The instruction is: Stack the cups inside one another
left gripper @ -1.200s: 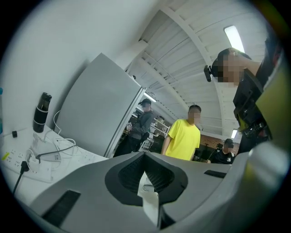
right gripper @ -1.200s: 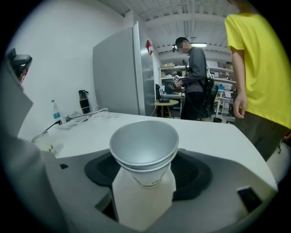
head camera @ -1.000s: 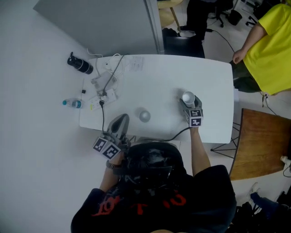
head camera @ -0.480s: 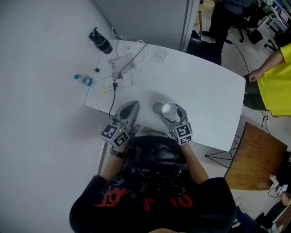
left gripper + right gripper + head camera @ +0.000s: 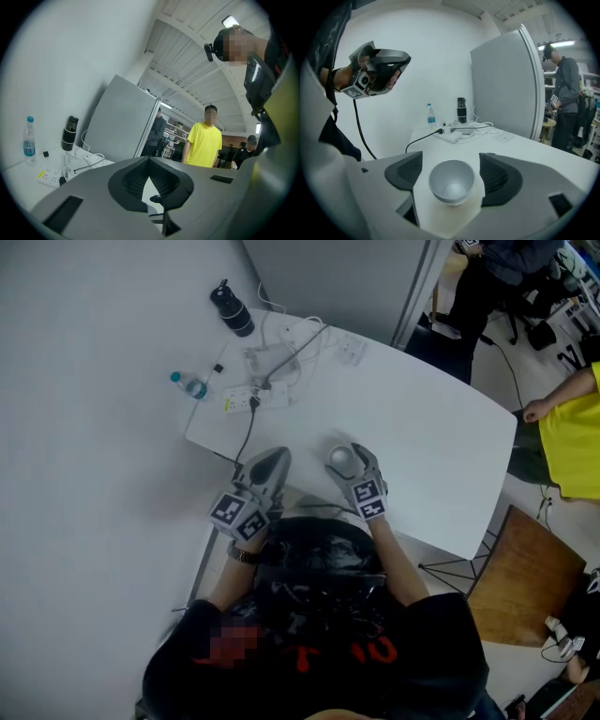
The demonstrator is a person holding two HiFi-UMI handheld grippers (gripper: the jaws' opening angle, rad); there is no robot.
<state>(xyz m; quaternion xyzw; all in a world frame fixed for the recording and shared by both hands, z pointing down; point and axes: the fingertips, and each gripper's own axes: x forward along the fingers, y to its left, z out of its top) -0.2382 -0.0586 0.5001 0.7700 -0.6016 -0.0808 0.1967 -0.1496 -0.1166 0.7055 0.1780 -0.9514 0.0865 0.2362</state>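
Two silver metal cups (image 5: 451,180) stand nested, one inside the other, on the white table (image 5: 422,437) near its front edge. In the head view the stack (image 5: 339,459) shows just in front of the person. My right gripper (image 5: 451,174) straddles the stack with its jaws opening, and a gap shows between each pad and the cup wall. In the head view the right gripper (image 5: 351,458) points away from the person. My left gripper (image 5: 272,461) hovers at the table's front left edge; the left gripper (image 5: 150,159) has its tips together and holds nothing.
A power strip with tangled cables (image 5: 258,395), a small water bottle (image 5: 187,385) and a black flask (image 5: 232,310) sit at the table's far left. A grey partition stands behind. A person in a yellow shirt (image 5: 577,437) stands to the right, by a wooden board (image 5: 525,587).
My right gripper carried a cup from the table's right side leftward to the cup near the front edge. The cups are now nested and the jaws have parted. The left gripper barely shifted.
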